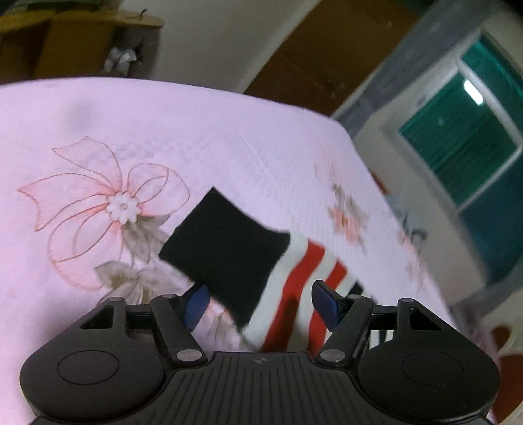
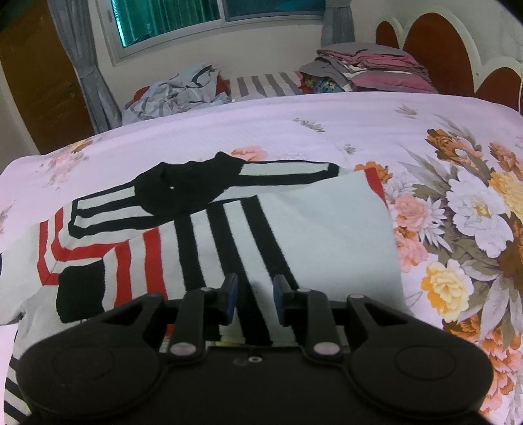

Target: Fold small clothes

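Observation:
A small striped shirt point(image 2: 248, 225), white with black and red stripes and black cuffs, lies partly folded on the pink floral bedsheet point(image 2: 327, 130). In the left wrist view its sleeve point(image 1: 278, 261) with a black cuff point(image 1: 225, 238) stretches just beyond my left gripper point(image 1: 261, 302), which is open with its jaws wide apart above the sleeve. My right gripper point(image 2: 253, 296) hovers over the shirt's near edge with a narrow gap between its jaws; nothing is held in it.
A stack of folded clothes point(image 2: 369, 65) and a crumpled grey garment point(image 2: 176, 91) lie on a second bed beyond. A window point(image 2: 209, 16), a headboard point(image 2: 434, 49) and a wooden door point(image 1: 327, 59) surround the bed. The sheet's edge point(image 1: 392, 196) drops off to the right.

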Demonstrator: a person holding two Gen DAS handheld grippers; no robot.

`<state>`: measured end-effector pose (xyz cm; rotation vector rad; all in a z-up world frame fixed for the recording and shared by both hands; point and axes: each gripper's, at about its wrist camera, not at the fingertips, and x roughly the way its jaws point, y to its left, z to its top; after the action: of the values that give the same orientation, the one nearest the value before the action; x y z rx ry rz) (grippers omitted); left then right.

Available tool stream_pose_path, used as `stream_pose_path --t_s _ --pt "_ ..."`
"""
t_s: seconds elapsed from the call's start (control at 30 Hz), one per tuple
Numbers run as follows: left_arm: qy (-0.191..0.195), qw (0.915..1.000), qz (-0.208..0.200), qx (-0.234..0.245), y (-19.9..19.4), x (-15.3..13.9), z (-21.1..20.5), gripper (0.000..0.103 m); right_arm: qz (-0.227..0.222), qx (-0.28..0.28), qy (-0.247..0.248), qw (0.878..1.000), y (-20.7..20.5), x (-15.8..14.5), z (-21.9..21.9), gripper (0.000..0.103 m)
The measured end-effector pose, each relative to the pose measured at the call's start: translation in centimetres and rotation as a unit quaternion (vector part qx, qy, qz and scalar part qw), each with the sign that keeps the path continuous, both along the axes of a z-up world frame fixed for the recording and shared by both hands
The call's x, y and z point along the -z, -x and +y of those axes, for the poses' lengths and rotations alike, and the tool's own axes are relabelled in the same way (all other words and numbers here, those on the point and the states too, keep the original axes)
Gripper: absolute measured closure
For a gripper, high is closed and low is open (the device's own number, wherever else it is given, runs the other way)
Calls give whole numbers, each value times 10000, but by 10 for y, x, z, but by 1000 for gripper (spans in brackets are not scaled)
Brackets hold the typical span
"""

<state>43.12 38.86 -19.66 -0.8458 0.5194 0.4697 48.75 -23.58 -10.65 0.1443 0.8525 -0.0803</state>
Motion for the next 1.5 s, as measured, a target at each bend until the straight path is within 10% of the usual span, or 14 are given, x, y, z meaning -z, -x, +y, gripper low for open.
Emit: stream_pose_path --t_s 0.07,0.13,0.37,0.6,1.07,1.5 --pt "70 9999 -93 3 -9 5 4 54 -21 54 3 10000 1 -2 -2 80" --pt "395 9992 -84 -22 -16 15 11 95 -52 78 26 10000 3 -5 -4 80" --pt "-22 9993 -350 130 -30 1 -12 98 -108 237 15 9997 11 -12 -19 80" --pt "-705 9863 -824 1242 -69 -54 -93 98 -163 328 -112 9993 19 -10 -34 79" --pt "-1713 9035 -596 3883 -150 -93 -327 98 -311 538 -518 9967 29 -10 -72 77" --pt "-2358 8128 -32 5327 -127 -78 -476 98 -231 591 -699 9955 47 -2 -96 76"
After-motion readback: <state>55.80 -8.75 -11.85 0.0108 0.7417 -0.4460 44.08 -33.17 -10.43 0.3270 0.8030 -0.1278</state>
